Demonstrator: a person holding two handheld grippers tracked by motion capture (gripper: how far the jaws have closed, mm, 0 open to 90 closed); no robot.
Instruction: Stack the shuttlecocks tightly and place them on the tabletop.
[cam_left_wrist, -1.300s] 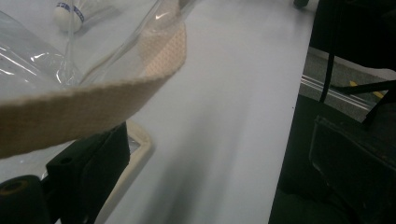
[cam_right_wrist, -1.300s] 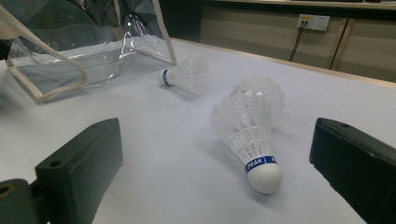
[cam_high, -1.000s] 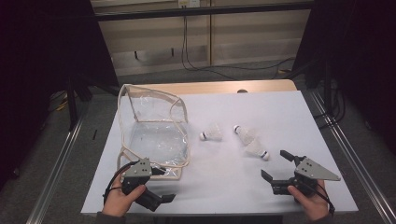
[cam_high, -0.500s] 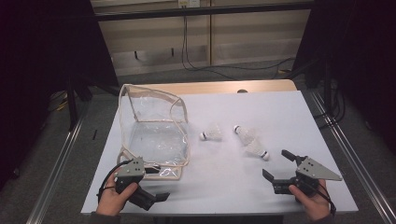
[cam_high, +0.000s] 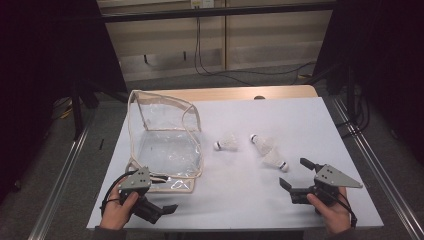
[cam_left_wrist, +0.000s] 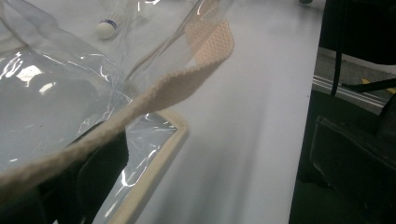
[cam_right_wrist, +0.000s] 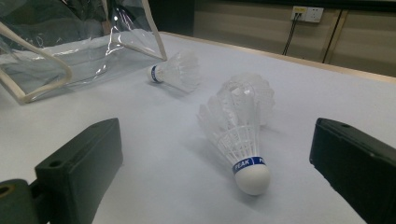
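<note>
White bench (cam_high: 300, 120), dark surroundings. My left gripper (cam_high: 160, 211) sits at the near-left edge, just off the clear bag's (cam_high: 167, 145) front corner; its jaws stand apart, the bag's cream strap (cam_left_wrist: 187, 79) crossing above them, ungripped. Mid-bench: one shuttlecock (cam_high: 227, 144), then two nested shuttlecocks (cam_high: 267, 150). My right gripper (cam_high: 296, 176) is open, jaws wide, aimed at the nested pair's cork (cam_right_wrist: 252, 177).

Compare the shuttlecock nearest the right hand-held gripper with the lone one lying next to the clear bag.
The near shuttlecock points its cork toward the right hand-held gripper; the lone shuttlecock points its cork toward the clear bag. The near one lies against a third shuttlecock; the lone one lies apart. Both are white with a blue band, lying on their sides.
</note>
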